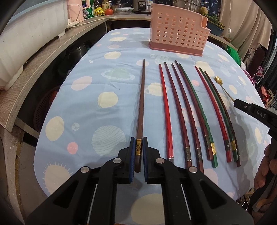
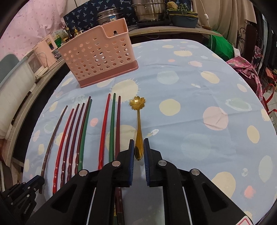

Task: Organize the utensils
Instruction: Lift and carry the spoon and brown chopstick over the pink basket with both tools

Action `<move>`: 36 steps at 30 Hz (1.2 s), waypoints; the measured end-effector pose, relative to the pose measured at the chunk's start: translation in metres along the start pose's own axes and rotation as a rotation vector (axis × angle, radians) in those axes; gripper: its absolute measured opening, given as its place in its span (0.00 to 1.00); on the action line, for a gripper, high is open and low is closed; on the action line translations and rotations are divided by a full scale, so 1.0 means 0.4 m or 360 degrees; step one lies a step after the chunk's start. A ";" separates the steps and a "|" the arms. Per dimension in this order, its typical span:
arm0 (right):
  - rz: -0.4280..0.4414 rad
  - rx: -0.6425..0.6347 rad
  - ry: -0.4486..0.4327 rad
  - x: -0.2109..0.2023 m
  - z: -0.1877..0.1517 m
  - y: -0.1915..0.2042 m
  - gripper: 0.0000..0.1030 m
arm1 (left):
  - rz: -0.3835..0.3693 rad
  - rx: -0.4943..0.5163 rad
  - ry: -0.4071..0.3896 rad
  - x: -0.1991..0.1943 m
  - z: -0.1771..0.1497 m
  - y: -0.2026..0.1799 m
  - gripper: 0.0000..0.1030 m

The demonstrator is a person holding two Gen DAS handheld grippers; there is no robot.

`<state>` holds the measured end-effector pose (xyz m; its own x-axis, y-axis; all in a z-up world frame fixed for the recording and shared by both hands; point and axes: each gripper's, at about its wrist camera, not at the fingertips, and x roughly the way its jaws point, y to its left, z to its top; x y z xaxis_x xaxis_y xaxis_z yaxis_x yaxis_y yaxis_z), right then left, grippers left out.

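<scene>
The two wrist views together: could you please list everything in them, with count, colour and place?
Chopsticks: nine; brown, red, maroon, green; in a row on the cloth.
Leftmost brown chopstick: one, set apart, its end between the left pads.
Spoon: one, gold, flower-shaped bowl, right of the chopsticks.
Utensil holder: one, pink, perforated, far end of the table.
Tablecloth: one, light blue with planets.
Steel pots: two, on the back counter.
Left tongs: black, blue pads, around the brown chopstick.
Right tongs: black, blue pads, astride the spoon handle.
</scene>
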<state>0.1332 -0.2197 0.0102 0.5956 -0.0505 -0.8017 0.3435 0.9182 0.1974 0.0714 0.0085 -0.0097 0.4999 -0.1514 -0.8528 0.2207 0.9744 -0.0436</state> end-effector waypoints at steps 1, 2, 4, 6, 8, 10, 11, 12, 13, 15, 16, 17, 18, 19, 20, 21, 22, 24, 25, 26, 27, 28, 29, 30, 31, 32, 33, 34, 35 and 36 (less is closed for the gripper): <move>0.0003 0.0003 -0.0006 -0.005 0.000 -0.001 0.10 | 0.0000 0.0001 -0.0005 -0.003 0.003 0.000 0.07; 0.0007 0.0006 -0.0010 -0.010 0.001 -0.003 0.10 | -0.0002 -0.0001 -0.0011 -0.007 0.006 0.001 0.07; 0.0011 0.0008 -0.0018 -0.018 0.004 -0.004 0.10 | -0.0008 -0.0005 -0.0023 -0.016 0.013 0.002 0.07; 0.0014 0.0013 -0.0024 -0.025 0.006 -0.005 0.10 | -0.0011 -0.0013 -0.0042 -0.027 0.020 0.004 0.07; 0.0013 0.0016 -0.0034 -0.030 0.007 -0.006 0.09 | -0.0022 -0.0025 -0.0064 -0.038 0.027 0.007 0.07; 0.0011 0.0016 -0.0043 -0.035 0.009 -0.009 0.09 | -0.0021 -0.0031 -0.0079 -0.046 0.033 0.009 0.07; 0.0010 0.0017 -0.0044 -0.037 0.008 -0.010 0.09 | -0.0021 -0.0033 -0.0084 -0.049 0.037 0.009 0.07; 0.0010 0.0020 -0.0044 -0.037 0.009 -0.012 0.09 | -0.0023 -0.0035 -0.0088 -0.052 0.041 0.009 0.07; 0.0009 0.0022 -0.0042 -0.037 0.009 -0.015 0.09 | -0.0024 -0.0035 -0.0089 -0.054 0.045 0.009 0.07; 0.0004 0.0030 -0.0034 -0.033 0.005 -0.020 0.08 | -0.0021 -0.0034 -0.0087 -0.053 0.049 0.008 0.07; 0.0003 0.0034 -0.0024 -0.029 0.003 -0.023 0.03 | -0.0022 -0.0035 -0.0084 -0.052 0.050 0.008 0.07; 0.0009 0.0035 -0.0012 -0.023 0.000 -0.026 0.03 | -0.0019 -0.0033 -0.0083 -0.051 0.049 0.007 0.07; 0.0006 0.0037 0.0000 -0.015 -0.004 -0.029 0.02 | -0.0013 -0.0029 -0.0079 -0.049 0.049 0.006 0.07; 0.0008 0.0041 0.0015 -0.007 -0.007 -0.033 0.02 | -0.0009 -0.0027 -0.0073 -0.045 0.048 0.005 0.07; 0.0012 0.0050 0.0034 0.001 -0.012 -0.036 0.02 | -0.0009 -0.0029 -0.0064 -0.042 0.047 0.004 0.07; 0.0015 0.0059 0.0045 0.006 -0.017 -0.040 0.02 | -0.0013 -0.0031 -0.0054 -0.038 0.045 0.004 0.07; 0.0014 0.0062 0.0053 0.009 -0.021 -0.041 0.02 | -0.0011 -0.0031 -0.0049 -0.036 0.045 0.004 0.07; 0.0014 0.0060 0.0056 0.007 -0.025 -0.042 0.02 | -0.0010 -0.0032 -0.0046 -0.036 0.044 0.004 0.07; 0.0014 0.0060 0.0050 0.004 -0.025 -0.041 0.02 | -0.0011 -0.0033 -0.0047 -0.037 0.045 0.005 0.07; 0.0016 0.0061 0.0040 -0.003 -0.024 -0.042 0.02 | -0.0012 -0.0034 -0.0050 -0.038 0.045 0.005 0.07; 0.0016 0.0062 0.0027 -0.010 -0.021 -0.042 0.02 | -0.0013 -0.0035 -0.0054 -0.040 0.047 0.006 0.07; 0.0018 0.0063 0.0014 -0.018 -0.018 -0.042 0.02 | -0.0016 -0.0035 -0.0059 -0.042 0.048 0.006 0.07; 0.0022 0.0066 0.0000 -0.027 -0.013 -0.044 0.02 | -0.0016 -0.0035 -0.0066 -0.046 0.051 0.007 0.07; 0.0027 0.0068 -0.0018 -0.038 -0.007 -0.045 0.02 | -0.0021 -0.0038 -0.0076 -0.052 0.055 0.009 0.07; 0.0030 0.0069 -0.0039 -0.051 0.000 -0.046 0.02 | -0.0028 -0.0046 -0.0089 -0.059 0.060 0.011 0.07; 0.0033 0.0066 -0.0058 -0.063 0.010 -0.046 0.02 | -0.0032 -0.0052 -0.0102 -0.068 0.068 0.014 0.07; 0.0034 0.0062 -0.0073 -0.074 0.019 -0.046 0.02 | -0.0041 -0.0059 -0.0113 -0.076 0.076 0.017 0.07; 0.0040 0.0062 -0.0090 -0.087 0.031 -0.045 0.02 | -0.0054 -0.0069 -0.0122 -0.085 0.086 0.020 0.07; 0.0048 0.0064 -0.0109 -0.099 0.044 -0.045 0.02 | -0.0068 -0.0083 -0.0135 -0.096 0.098 0.024 0.07; 0.0055 0.0062 -0.0131 -0.112 0.058 -0.043 0.02 | -0.0081 -0.0094 -0.0152 -0.108 0.114 0.028 0.07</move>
<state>0.1173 -0.2425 0.0557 0.6645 -0.0527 -0.7454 0.3490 0.9039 0.2473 0.0904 0.0182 0.0505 0.5671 -0.2134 -0.7955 0.1997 0.9726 -0.1186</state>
